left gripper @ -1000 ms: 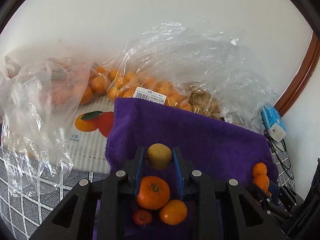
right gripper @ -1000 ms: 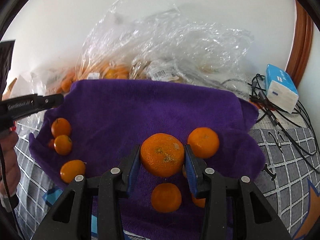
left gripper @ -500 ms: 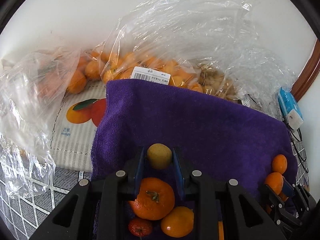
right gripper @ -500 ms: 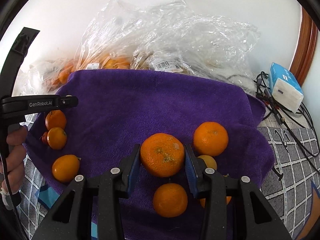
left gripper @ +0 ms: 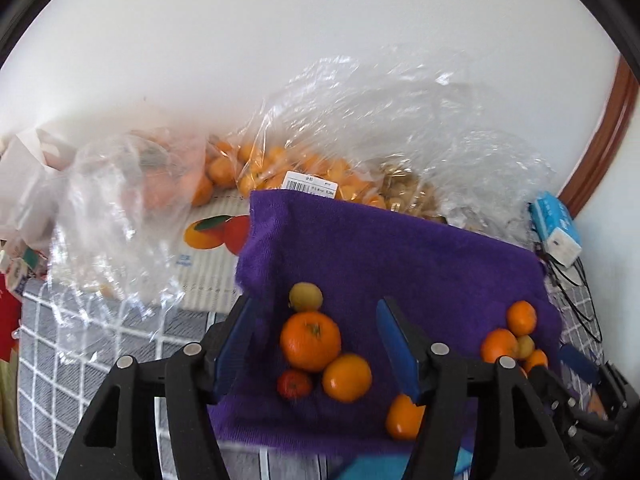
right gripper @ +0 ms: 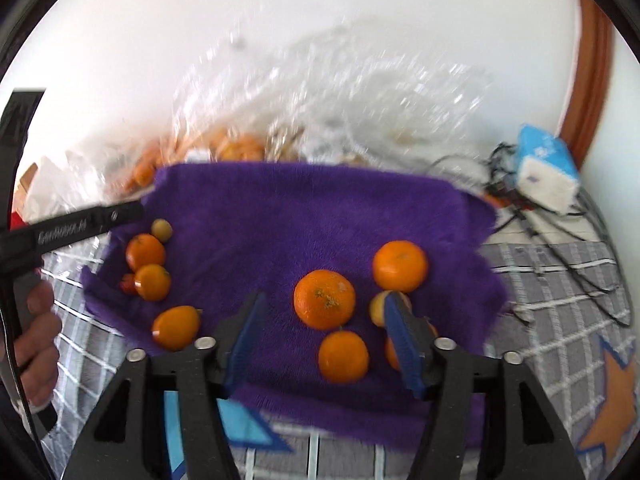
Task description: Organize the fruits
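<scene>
A purple towel (left gripper: 400,256) lies on the checked cloth and also shows in the right wrist view (right gripper: 312,208). My left gripper (left gripper: 316,320) is open above a small yellow fruit (left gripper: 306,297), a large orange (left gripper: 310,341), a smaller orange (left gripper: 347,377) and a small red fruit (left gripper: 295,384). My right gripper (right gripper: 324,316) is open around a large orange (right gripper: 324,299) that rests on the towel. Other oranges (right gripper: 400,266) lie beside it, and one (right gripper: 343,356) lies nearer me. The left group of fruit (right gripper: 146,252) shows at the towel's left.
Clear plastic bags of oranges (left gripper: 304,168) and nuts stand behind the towel against the white wall. A fruit box (left gripper: 208,240) lies at the left. A blue-white tissue pack (right gripper: 546,172) and black cables (right gripper: 532,216) lie at the right. A hand (right gripper: 36,320) holds the left gripper.
Both grippers have opened. The left one let go of the yellow fruit and the right one let go of the large orange; both fruits now rest on the towel. Both grippers have drawn back slightly.
</scene>
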Motion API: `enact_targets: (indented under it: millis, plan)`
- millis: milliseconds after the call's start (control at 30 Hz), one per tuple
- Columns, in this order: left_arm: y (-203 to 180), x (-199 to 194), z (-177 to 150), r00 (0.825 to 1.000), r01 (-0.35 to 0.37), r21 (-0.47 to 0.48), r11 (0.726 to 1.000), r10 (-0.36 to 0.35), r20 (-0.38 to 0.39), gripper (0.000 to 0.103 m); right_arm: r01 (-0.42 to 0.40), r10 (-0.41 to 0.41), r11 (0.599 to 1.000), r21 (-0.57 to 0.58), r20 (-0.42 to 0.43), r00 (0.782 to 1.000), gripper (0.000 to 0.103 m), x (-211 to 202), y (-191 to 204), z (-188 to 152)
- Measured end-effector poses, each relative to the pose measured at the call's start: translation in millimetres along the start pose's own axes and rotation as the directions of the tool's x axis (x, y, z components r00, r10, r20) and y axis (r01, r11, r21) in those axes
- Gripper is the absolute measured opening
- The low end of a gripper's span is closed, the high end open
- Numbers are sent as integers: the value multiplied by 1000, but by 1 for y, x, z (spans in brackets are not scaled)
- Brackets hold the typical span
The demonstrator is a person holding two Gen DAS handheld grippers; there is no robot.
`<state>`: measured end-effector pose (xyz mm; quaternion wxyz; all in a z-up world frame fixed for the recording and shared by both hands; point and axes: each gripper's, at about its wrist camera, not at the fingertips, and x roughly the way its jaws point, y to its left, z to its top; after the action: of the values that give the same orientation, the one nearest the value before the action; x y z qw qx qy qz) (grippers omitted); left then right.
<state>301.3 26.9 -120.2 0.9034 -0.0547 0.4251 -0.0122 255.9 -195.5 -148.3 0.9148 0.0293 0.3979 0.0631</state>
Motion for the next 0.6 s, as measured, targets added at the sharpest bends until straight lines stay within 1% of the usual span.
enact_targets:
  millis: [67,100,133,200,267,367,433,500,600]
  plan:
    - [-1,-23,-12,1000,-5,6,1000,5,20,68,18,-18,1000,16,19,1000,67,-24,-2,-3]
    - [-1,-35,-19,999,-12,9,1000,12,30,68,34,-35,999,22,28,999,71,-38,-3,-5]
    - [0,-47,-26,999,-18,16,1000,18,42,70,50,-51,998,26,34,998,73,-47,-4,-6]
    - [-2,-71,-39,998,-29,32,999,27,65,73,74,-75,997,31,47,996,80,-67,-8,-11]
    - [-4,-95,-51,996,-38,48,998,34,88,74,77,-79,996,37,54,995,81,-88,-10,-17]
    - [-6,-125,-65,994,-32,36,999,28,106,80,110,-113,993,40,70,991,81,-119,-12,-30]
    - [-8,-144,-75,992,-24,35,999,20,122,86,137,-139,990,33,85,987,87,-139,-12,-41]
    - [-11,-166,-88,988,-30,37,999,24,154,90,134,-138,990,38,121,983,98,-160,-12,-53]
    - [-14,-192,-105,983,-26,42,999,18,181,94,131,-134,991,30,170,976,102,-191,-13,-72]
